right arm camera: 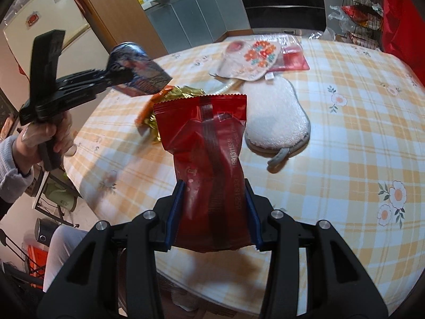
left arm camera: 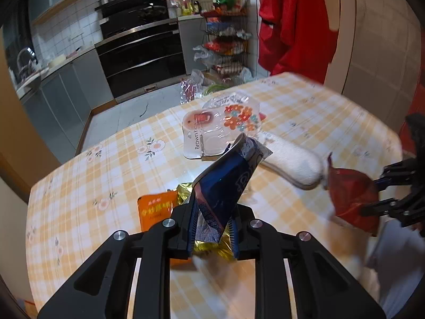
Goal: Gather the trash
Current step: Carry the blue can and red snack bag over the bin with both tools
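Note:
My left gripper (left arm camera: 212, 235) is shut on a dark blue snack wrapper (left arm camera: 225, 183), which stands up from the jaws above the table. From the right wrist view the same wrapper (right arm camera: 138, 75) sticks out of the left gripper (right arm camera: 117, 75) in a person's hand at the left. My right gripper (right arm camera: 213, 222) is shut on a red snack packet (right arm camera: 209, 159), held upright over the table. The left wrist view has that red packet (left arm camera: 350, 199) at its right edge. An orange sachet (left arm camera: 156, 210) and crumpled gold foil (left arm camera: 186, 191) lie on the checked tablecloth (left arm camera: 106, 159) below.
A white mitt-shaped pad (right arm camera: 276, 119), a flowered plastic pack (right arm camera: 255, 58) and a clear "Brown" blister pack (left arm camera: 202, 135) lie further across the table. Beyond it stand the kitchen counter, a black oven (left arm camera: 140, 53) and a wire rack (left arm camera: 225, 40) of packets. Red cloth (left arm camera: 292, 21) hangs on the right.

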Demonstrator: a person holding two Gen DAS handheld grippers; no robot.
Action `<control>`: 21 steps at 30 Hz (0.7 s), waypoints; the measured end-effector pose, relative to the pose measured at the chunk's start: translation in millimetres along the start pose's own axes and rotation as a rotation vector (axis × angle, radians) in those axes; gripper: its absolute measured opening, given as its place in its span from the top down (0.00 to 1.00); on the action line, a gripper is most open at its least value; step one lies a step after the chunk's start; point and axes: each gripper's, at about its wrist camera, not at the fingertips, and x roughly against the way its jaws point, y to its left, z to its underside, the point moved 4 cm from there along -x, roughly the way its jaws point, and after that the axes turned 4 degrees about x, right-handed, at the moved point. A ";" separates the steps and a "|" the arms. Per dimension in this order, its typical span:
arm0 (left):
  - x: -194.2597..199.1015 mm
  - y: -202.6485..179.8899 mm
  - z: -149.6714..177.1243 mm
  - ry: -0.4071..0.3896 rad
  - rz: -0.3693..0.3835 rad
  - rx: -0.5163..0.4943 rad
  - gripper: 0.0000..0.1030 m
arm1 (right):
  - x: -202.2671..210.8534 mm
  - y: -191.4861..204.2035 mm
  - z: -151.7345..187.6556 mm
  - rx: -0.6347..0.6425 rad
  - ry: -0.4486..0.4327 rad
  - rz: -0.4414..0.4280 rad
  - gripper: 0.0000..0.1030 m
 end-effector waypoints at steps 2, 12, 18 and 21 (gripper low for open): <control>20.9 -3.6 3.9 -0.015 0.013 0.015 0.81 | 8.8 5.6 0.5 0.001 -0.016 0.002 0.57; 110.7 -24.2 41.5 -0.066 0.069 0.101 0.81 | 52.5 31.0 11.3 0.000 -0.080 0.016 0.57; 148.3 -38.7 76.5 -0.063 0.086 0.178 0.81 | 74.7 50.1 20.5 0.004 -0.114 0.017 0.57; 160.7 -43.9 95.4 -0.056 0.092 0.226 0.81 | 82.2 60.2 25.0 0.011 -0.125 0.013 0.57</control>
